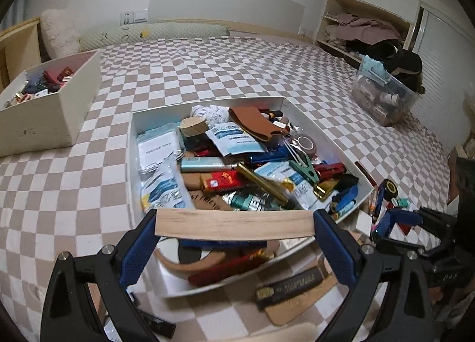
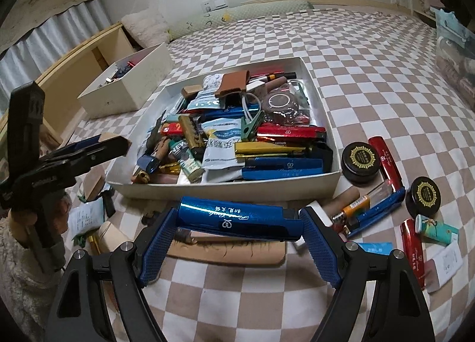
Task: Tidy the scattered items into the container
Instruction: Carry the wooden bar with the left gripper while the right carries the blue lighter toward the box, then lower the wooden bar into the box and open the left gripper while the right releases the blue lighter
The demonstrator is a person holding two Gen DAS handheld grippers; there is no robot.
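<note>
A white tray [image 1: 299, 115] on the checkered bed is heaped with small boxes, sachets and clips. My left gripper [image 1: 234, 227] is shut on a pale wooden strip [image 1: 207, 222], held crosswise above the tray's near edge. My right gripper [image 2: 239, 224] is shut on a shiny blue box [image 2: 225, 214], held just short of the tray's near wall [image 2: 225, 190]. In the right wrist view the left gripper [image 2: 114, 141] shows at the left of the tray. Loose to the tray's right lie two black round tins [image 2: 360, 161], a red box [image 2: 386, 158], a lighter [image 2: 353, 208] and a teal box [image 2: 436, 229].
A cream box [image 1: 59, 110] with small items stands at the bed's far left. A clear plastic bin [image 1: 383, 95] sits at the far right, before a shelf of clothes. A tan leather piece [image 2: 225, 250] and a paper sachet [image 2: 86, 217] lie near the tray's front.
</note>
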